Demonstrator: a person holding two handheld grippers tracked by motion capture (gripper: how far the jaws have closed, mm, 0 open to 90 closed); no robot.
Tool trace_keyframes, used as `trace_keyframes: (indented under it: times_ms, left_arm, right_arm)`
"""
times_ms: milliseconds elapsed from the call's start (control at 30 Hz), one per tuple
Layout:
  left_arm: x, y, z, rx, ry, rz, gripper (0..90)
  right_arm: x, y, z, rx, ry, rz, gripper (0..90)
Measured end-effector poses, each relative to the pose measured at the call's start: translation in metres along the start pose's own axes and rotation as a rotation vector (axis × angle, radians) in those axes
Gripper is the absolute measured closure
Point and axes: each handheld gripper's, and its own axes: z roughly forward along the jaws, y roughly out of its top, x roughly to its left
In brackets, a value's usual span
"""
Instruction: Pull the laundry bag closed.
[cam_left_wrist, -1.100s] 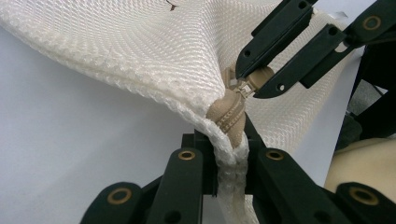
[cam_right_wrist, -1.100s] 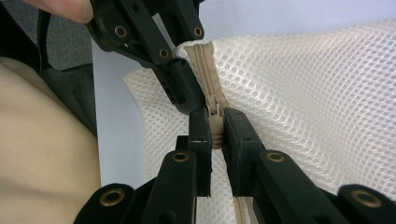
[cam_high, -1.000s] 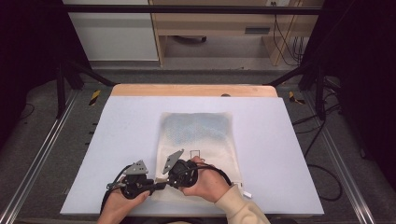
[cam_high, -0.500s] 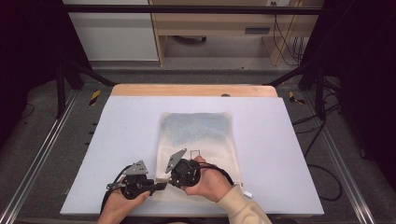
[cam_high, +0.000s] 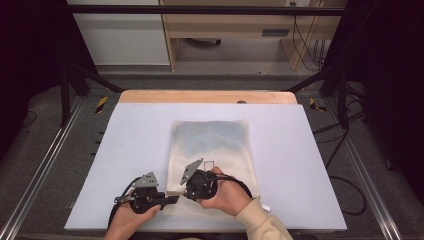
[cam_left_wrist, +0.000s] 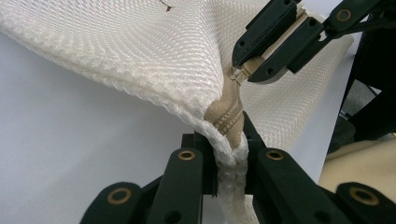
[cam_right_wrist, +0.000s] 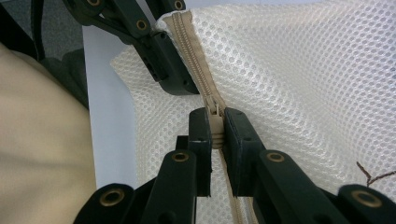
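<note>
Two jaws pinch mesh bag (cam_high: 212, 150); label unreadable.

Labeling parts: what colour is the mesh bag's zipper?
Tan/beige zipper on cream-white mesh bag; clearest in right gripper view.

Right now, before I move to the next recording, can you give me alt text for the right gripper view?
The right gripper is shut on the beige zipper pull of a cream mesh laundry bag. Just beyond, the left gripper clamps the bag's edge beside the beige zipper track, above a pale lavender table.
</note>
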Motion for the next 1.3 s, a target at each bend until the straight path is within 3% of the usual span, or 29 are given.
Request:
trace_keyframes:
  times_ms: [1300]
  left_arm:
    - [0.0, 0.0, -0.001, -0.007, -0.004, -0.001, 83.2]
  right_arm:
    - [-0.003, -0.01, -0.006, 0.007, -0.018, 0.017, 82.1]
